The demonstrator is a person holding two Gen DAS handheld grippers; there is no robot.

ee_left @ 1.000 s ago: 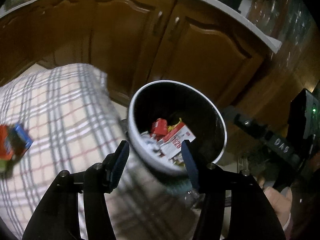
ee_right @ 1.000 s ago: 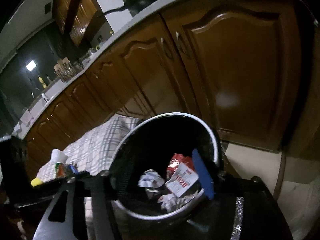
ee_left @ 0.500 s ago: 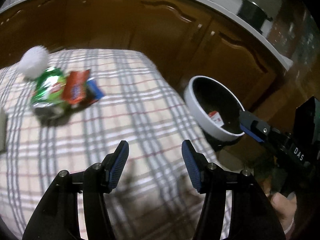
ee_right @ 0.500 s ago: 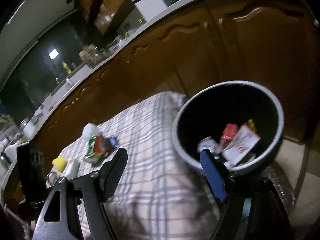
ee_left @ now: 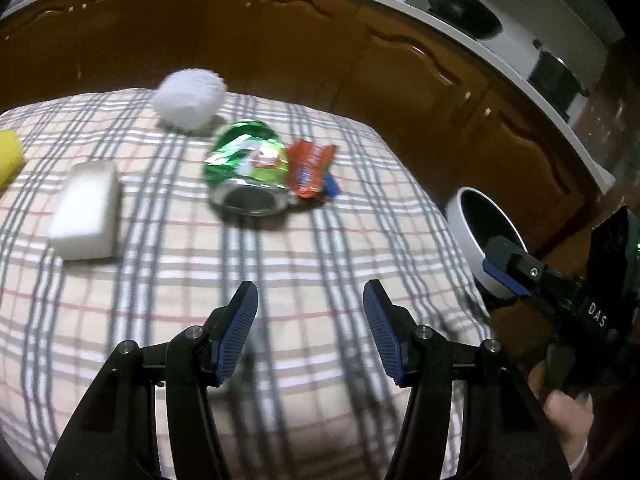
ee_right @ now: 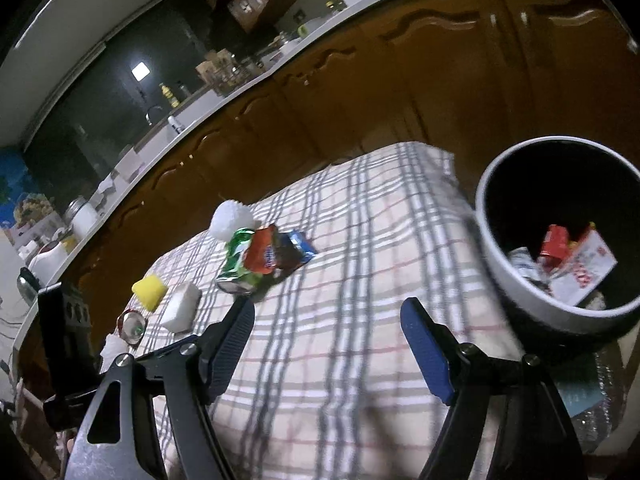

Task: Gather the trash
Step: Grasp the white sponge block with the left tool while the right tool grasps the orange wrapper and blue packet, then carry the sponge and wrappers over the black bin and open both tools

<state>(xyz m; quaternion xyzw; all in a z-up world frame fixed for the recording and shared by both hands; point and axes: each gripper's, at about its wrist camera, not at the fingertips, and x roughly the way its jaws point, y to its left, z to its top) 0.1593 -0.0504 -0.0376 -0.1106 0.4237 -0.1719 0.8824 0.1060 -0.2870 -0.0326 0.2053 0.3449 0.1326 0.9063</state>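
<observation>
Green crushed can (ee_left: 246, 168) lies on its side on the plaid tablecloth (ee_left: 320, 264), touching a red snack wrapper (ee_left: 310, 168); white paper ball (ee_left: 188, 98) just behind. Grey trash bin (ee_right: 560, 240) stands beside the table's edge, wrappers inside. Left gripper (ee_left: 311, 332) spread, nothing between. Right gripper (ee_right: 328, 344) just widened, empty.

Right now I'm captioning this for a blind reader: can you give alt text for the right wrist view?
The open, empty right gripper hangs over a plaid tablecloth. Ahead lie a crushed green can, snack wrappers, a white paper ball, a yellow sponge and a white block. To the right stands a bin holding trash.
</observation>
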